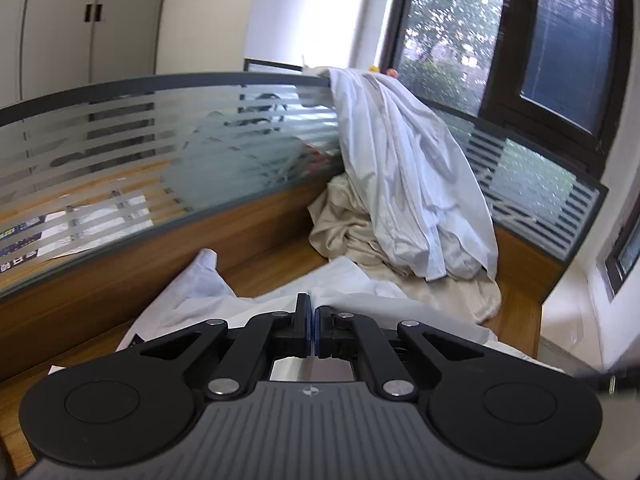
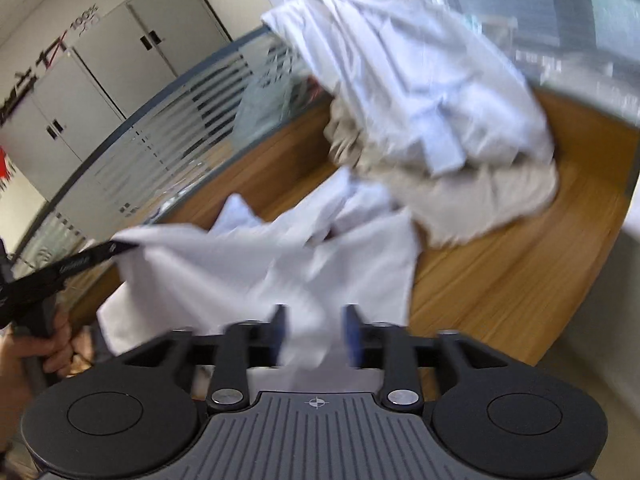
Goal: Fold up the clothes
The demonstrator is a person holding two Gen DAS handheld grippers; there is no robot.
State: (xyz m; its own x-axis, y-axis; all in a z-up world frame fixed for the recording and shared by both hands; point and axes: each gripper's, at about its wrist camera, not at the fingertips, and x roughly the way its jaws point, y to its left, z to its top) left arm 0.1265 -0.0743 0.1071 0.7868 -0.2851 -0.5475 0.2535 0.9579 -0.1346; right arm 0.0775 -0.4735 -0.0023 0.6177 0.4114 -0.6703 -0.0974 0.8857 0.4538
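White garment held up between two grippers over the wooden tabletop [image 2: 520, 264].

The left gripper [image 1: 312, 320] has its fingers pressed together, pinching an edge of the white garment [image 2: 256, 264]. The right gripper [image 2: 314, 332] has its fingers spread, with a fold of the same cloth hanging between them. At the far side, a pile of white and beige clothes [image 1: 404, 208] leans against the glass partition [image 1: 160, 140].

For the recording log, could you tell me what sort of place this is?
Most likely an office: a wooden desk bounded by a frosted striped glass partition, with grey metal filing cabinets along the wall behind it.
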